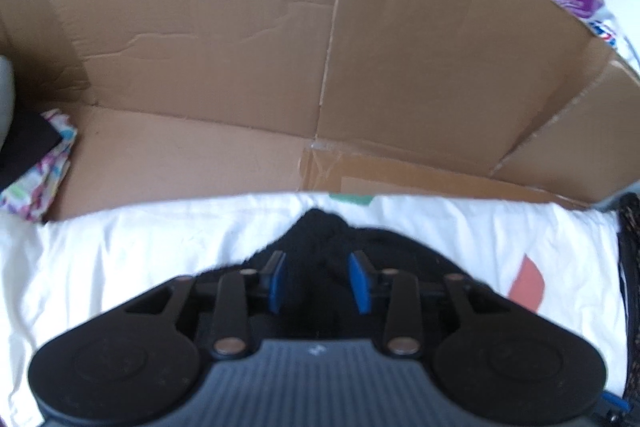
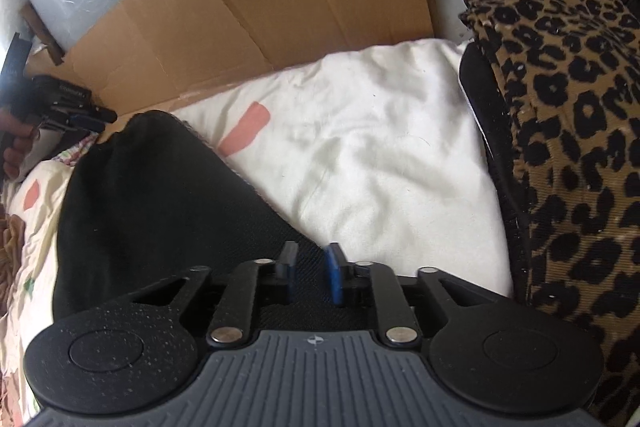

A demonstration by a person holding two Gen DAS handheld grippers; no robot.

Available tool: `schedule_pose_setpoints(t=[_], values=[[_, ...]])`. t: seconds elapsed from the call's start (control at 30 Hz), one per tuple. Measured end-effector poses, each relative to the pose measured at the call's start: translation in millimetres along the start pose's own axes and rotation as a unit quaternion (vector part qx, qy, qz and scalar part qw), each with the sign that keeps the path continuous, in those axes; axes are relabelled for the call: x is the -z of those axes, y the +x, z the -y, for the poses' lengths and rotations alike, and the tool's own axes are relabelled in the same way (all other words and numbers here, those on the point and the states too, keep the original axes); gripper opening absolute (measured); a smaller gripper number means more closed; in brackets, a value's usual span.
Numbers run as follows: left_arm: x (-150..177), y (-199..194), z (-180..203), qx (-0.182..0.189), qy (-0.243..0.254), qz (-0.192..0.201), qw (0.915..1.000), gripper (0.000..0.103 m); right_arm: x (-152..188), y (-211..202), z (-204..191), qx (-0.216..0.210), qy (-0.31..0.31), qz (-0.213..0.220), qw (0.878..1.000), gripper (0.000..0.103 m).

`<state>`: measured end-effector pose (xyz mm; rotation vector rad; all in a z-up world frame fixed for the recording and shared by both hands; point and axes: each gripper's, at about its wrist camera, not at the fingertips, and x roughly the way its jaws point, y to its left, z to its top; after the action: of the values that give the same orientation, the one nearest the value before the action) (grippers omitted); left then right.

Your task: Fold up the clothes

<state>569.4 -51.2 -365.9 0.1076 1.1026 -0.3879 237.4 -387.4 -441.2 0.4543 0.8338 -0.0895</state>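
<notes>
Matt black knit garment (image 2: 160, 195) on soft creased white cotton bedding (image 2: 380, 155); matt corrugated cardboard (image 1: 280, 47); ribbed leopard-print fabric (image 2: 568, 147).

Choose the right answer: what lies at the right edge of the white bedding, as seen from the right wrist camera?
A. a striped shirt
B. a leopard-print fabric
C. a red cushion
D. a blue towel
B: in the right wrist view, a leopard-print fabric, tan with black spots, lies along the right edge of the white bedding.
</notes>
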Motion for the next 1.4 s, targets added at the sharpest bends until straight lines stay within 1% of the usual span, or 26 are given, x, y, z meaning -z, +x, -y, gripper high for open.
schedule_pose_setpoints(t=[0.1,0.2,0.23,0.3,0.4,0.47,0.53,0.57,0.7,0.83,1.0,1.1,1.17,1.2,1.3,1.4], values=[[9,-18,-5,0.008,-0.006,-0.009,0.9999,0.037,1,-7,-4,-0.013,-0.015,-0.006,1.000,0.026],[15,-35,-9,0.010,-0.007,-0.004,0.9999,0.037,3,-14,-9,-0.018,-0.038,-0.010,0.999,0.027],[18,-39,-10,0.011,-0.007,-0.004,0.9999,0.037,3,-17,-10,-0.017,-0.041,-0.011,0.999,0.028],[24,-39,-13,0.016,-0.005,-0.007,0.9998,0.037,4,-20,-10,-0.016,-0.035,-0.008,0.999,0.037],[34,-38,-17,0.023,-0.002,-0.013,0.9997,0.035,6,-19,-9,-0.016,-0.025,-0.009,1.000,0.037],[41,-30,-20,0.027,-0.005,-0.022,0.9994,0.035,8,-16,-9,-0.017,-0.027,-0.017,0.999,0.037],[49,-17,-21,0.024,-0.009,-0.037,0.9990,0.028,10,-13,-10,-0.017,-0.030,-0.026,0.999,0.037],[52,-10,-22,0.024,-0.012,-0.042,0.9988,0.027,12,-11,-9,-0.018,-0.028,-0.030,0.999,0.037],[63,16,-26,0.022,-0.026,-0.051,0.9981,0.028,19,-1,-4,0.001,-0.029,-0.051,0.998,0.037],[71,31,-25,0.014,-0.019,-0.045,0.9987,0.029,24,1,-3,0.020,-0.045,-0.056,0.997,0.037],[80,14,-30,0.014,-0.037,-0.039,0.9985,0.030,29,-6,0,0.050,-0.034,-0.053,0.997,0.036],[89,-1,-28,0.011,-0.026,-0.036,0.9990,0.034,29,-10,-2,0.068,-0.038,-0.050,0.996,0.036],[96,-12,-27,0.009,-0.020,-0.033,0.9992,0.034,29,-15,-4,0.071,-0.043,-0.047,0.995,0.036],[100,-16,-27,0.011,-0.024,-0.031,0.9992,0.033,29,-17,-5,0.073,-0.045,-0.045,0.995,0.036],[114,-28,-25,0.028,-0.028,-0.026,0.9988,0.033,28,-25,-12,0.068,-0.065,-0.036,0.995,0.036],[131,-34,-20,0.039,-0.030,-0.025,0.9985,0.032,29,-28,-22,0.049,-0.071,-0.037,0.996,0.036]])
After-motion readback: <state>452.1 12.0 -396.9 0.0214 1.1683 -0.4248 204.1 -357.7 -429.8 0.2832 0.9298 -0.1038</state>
